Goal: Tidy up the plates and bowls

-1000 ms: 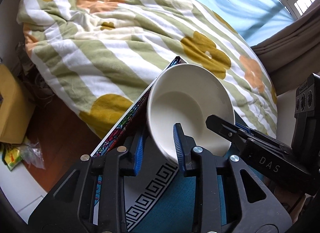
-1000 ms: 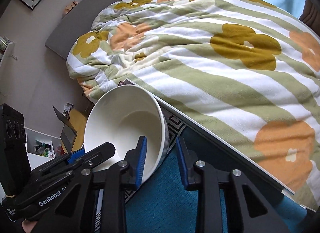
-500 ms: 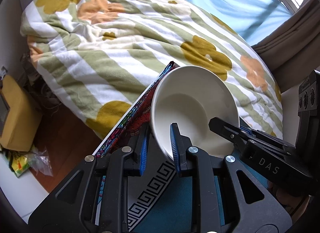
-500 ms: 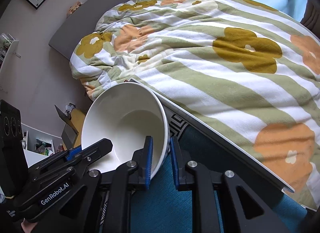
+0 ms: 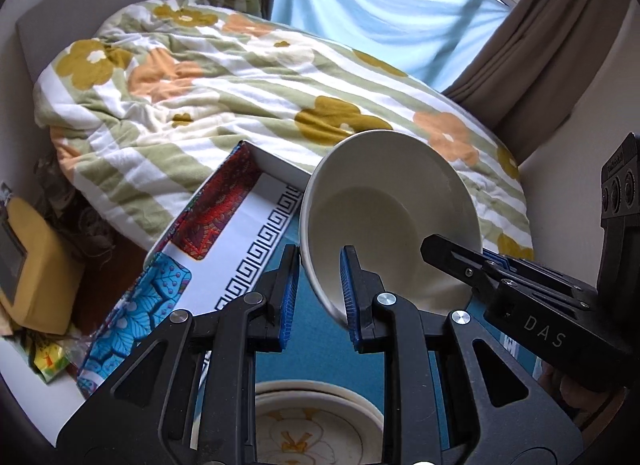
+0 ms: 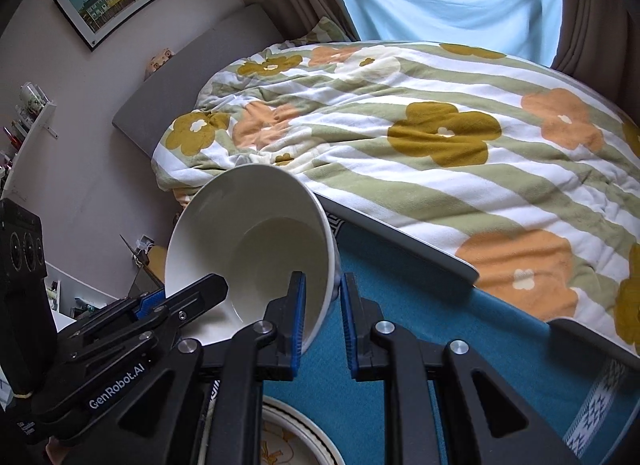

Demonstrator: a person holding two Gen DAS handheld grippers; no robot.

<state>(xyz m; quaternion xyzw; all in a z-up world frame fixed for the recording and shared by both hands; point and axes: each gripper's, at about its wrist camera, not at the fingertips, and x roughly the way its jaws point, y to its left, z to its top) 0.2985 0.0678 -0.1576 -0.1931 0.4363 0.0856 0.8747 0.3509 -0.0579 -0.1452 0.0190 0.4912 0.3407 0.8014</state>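
Flowered striped duvet (image 5: 248, 105) fills the background. Nearer, a white-walled box (image 5: 240, 225) with teal floor and Greek-key border. A white bowl (image 5: 388, 221) hangs tilted above the box floor, held from both sides: left gripper (image 5: 318, 293) clamped on its left rim, right gripper (image 6: 322, 317) clamped on the opposite rim. Below, flower-patterned plates (image 5: 316, 429) rest stacked on the teal floor.
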